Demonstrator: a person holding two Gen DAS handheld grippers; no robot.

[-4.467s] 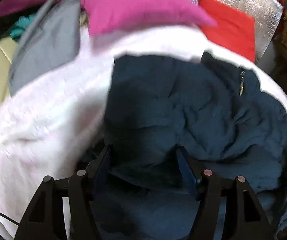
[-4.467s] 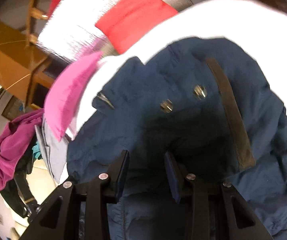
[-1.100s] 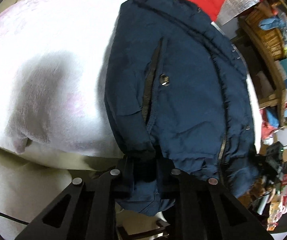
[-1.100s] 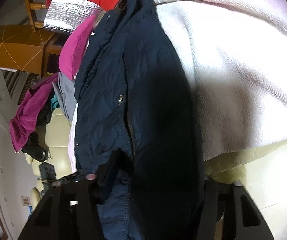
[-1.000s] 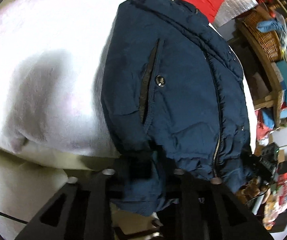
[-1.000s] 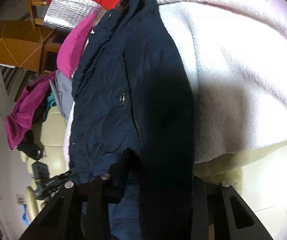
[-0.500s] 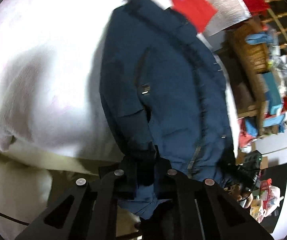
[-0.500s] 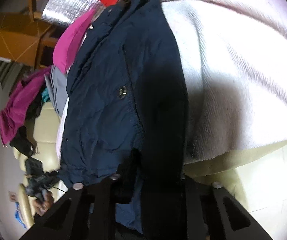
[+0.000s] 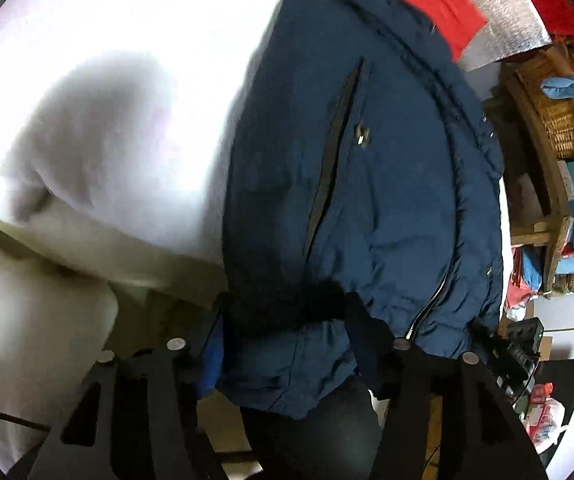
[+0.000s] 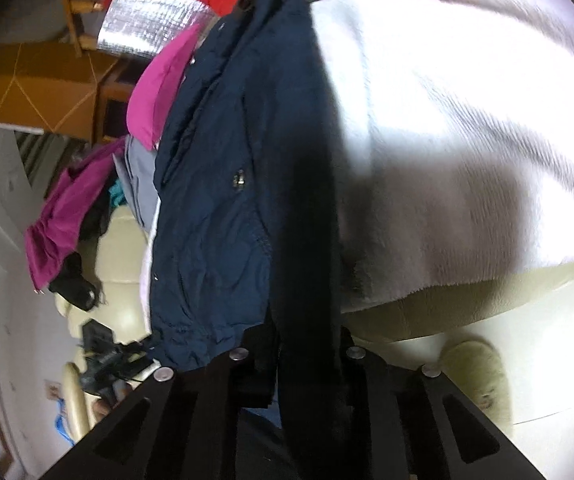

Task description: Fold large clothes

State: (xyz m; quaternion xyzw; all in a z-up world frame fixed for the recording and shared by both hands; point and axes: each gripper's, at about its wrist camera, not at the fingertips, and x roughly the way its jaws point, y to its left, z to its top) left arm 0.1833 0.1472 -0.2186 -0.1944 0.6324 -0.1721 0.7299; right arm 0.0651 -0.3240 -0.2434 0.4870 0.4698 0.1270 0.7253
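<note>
white fleece blanket (image 9: 127, 80) bears navy jacket (image 9: 387, 180), long axis running away from both grippers; hem lies loose between half-parted left gripper (image 9: 283, 344), whose jaws have just been opening; right gripper (image 10: 299, 356), jaws narrow and lately opening, straddles the dark edge, grip unclear.

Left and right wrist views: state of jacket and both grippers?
navy jacket: laid flat on white blanket, hem over the edge.
left gripper: jaws just opened, hem loose between them.
right gripper: jaws just opening, jacket edge between; grip unclear.

Navy padded jacket (image 9: 387, 184) lies lengthwise on a white blanket (image 9: 127, 80), hem overhanging.
</note>
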